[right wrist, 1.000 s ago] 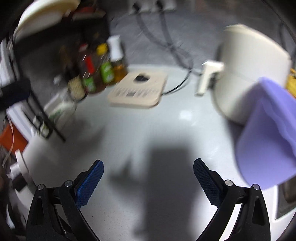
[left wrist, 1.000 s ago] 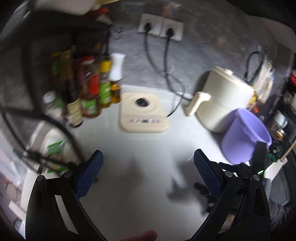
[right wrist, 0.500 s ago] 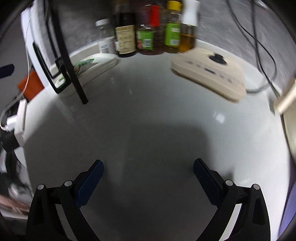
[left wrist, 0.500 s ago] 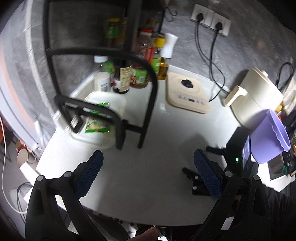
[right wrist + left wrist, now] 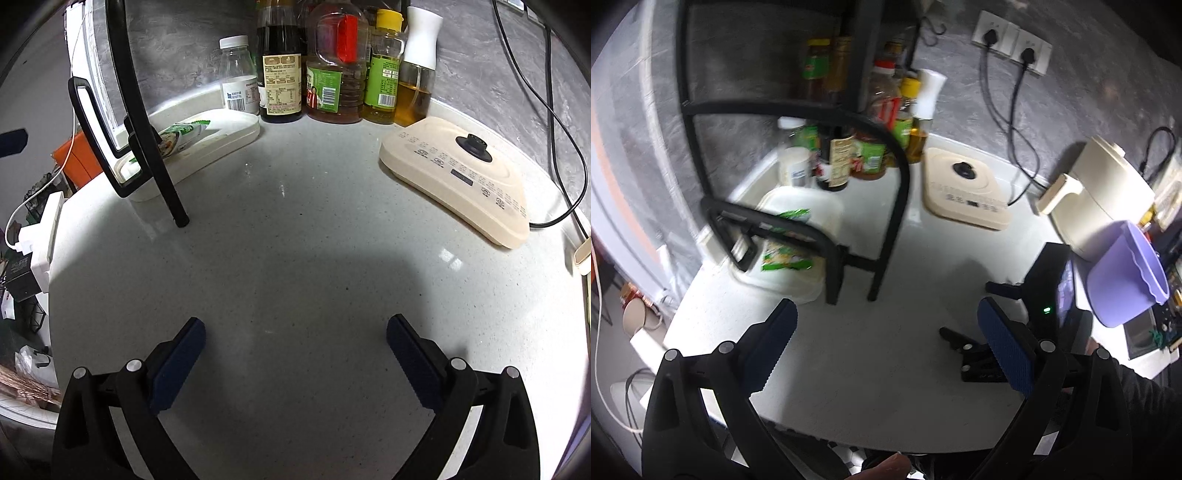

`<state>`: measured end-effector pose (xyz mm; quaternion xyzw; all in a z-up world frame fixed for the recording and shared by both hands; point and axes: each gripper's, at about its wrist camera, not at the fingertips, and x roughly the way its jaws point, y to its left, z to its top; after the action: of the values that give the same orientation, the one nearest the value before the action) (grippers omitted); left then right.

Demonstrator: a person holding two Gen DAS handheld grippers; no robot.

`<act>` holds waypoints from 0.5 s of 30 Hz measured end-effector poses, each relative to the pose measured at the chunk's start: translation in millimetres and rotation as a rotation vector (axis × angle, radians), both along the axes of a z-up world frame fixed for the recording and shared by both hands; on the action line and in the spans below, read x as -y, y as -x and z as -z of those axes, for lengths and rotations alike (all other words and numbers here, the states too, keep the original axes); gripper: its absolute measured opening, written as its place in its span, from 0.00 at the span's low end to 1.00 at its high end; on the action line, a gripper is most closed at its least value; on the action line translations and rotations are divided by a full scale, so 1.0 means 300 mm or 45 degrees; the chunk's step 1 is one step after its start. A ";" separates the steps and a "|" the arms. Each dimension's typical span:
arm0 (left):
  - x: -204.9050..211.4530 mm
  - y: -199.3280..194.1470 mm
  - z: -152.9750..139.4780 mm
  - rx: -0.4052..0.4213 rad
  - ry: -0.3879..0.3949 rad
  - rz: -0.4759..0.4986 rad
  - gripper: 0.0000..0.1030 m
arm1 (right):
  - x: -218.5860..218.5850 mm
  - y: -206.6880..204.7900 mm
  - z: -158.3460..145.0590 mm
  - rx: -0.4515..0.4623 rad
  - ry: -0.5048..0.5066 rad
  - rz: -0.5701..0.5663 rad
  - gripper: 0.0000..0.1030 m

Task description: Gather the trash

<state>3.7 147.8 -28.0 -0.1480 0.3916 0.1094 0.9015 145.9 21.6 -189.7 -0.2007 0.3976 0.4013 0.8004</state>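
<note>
Left wrist view: white counter (image 5: 886, 369) against a grey wall (image 5: 1089, 74), with a black rack (image 5: 798, 110) standing at the back left corner. Cream cooker (image 5: 1108, 199) stands at the right, a purple bin (image 5: 1126, 280) just in front of it, tilted. Flat cream hob (image 5: 964, 192) lies between rack and cooker, its cord running up to the wall sockets (image 5: 1012, 33). White tray (image 5: 798, 240) sits under the rack — a green wrapper (image 5: 786, 254), the trash, lies in it, partly behind a rack bar. Bottles (image 5: 868, 147) cluster behind the tray; this view is blurred there. Left gripper (image 5: 886, 339) hovers above the counter, jaws wide, nothing between them. The right gripper (image 5: 964, 354) shows low at the right, over the counter.

Right wrist view: counter (image 5: 295, 277) fills the frame. Hob (image 5: 458, 177) at the right, tray (image 5: 221, 144) at the left with the wrapper (image 5: 177, 136) at its near end, crossed by a rack leg (image 5: 155, 147). Five bottles (image 5: 332, 66) stand in a row at the wall — well apart from the gripper. Right gripper (image 5: 295, 350) sits close to the counter, jaws wide and empty, the wrapper far ahead to its left.
</note>
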 end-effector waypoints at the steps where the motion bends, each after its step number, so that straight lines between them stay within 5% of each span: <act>1: 0.013 -0.010 -0.006 0.012 -0.003 0.031 0.94 | 0.000 -0.001 0.000 -0.001 -0.001 0.000 0.93; 4: 0.053 -0.038 -0.016 0.052 -0.013 0.124 0.94 | 0.000 -0.001 0.000 -0.001 -0.001 0.000 0.93; 9: 0.173 -0.060 -0.070 0.264 0.010 0.343 0.94 | 0.015 0.015 0.000 0.000 -0.002 0.000 0.93; 15: 0.433 -0.162 -0.140 0.357 -0.028 0.723 0.94 | 0.022 0.024 0.001 0.006 -0.007 0.000 0.93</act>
<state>52.2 17.9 14.2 -0.0364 0.2879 -0.1640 0.9428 138.8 15.0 -190.1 -0.1994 0.3948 0.4021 0.8017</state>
